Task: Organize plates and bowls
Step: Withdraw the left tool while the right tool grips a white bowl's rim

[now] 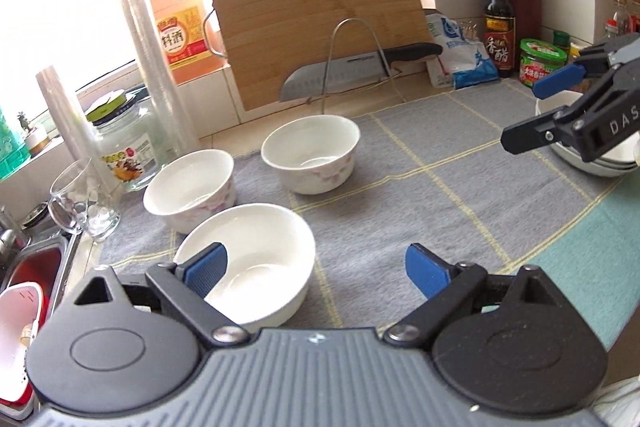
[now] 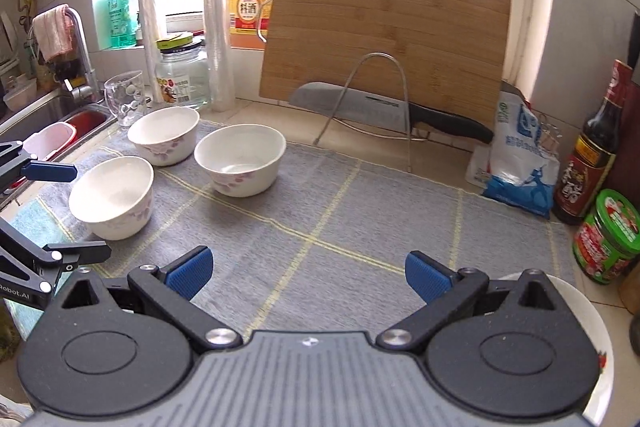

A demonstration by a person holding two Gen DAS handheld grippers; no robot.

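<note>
Sorting Bowls, Barely Begun

Three bowls stood apart on the bench mat: the nearest bowl [image 1: 256,259], one behind [image 1: 190,187], another [image 1: 310,155]. The left claw [image 1: 316,267] and right claw [image 2: 308,273] gaped wide, empty. Stacked plates [image 1: 592,159] sat right; gathering remained.

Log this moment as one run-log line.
left gripper: open, at nearest bowl, not gripping | right gripper: open, empty, over mat | three bowls separate | plate stack by right gripper
</note>
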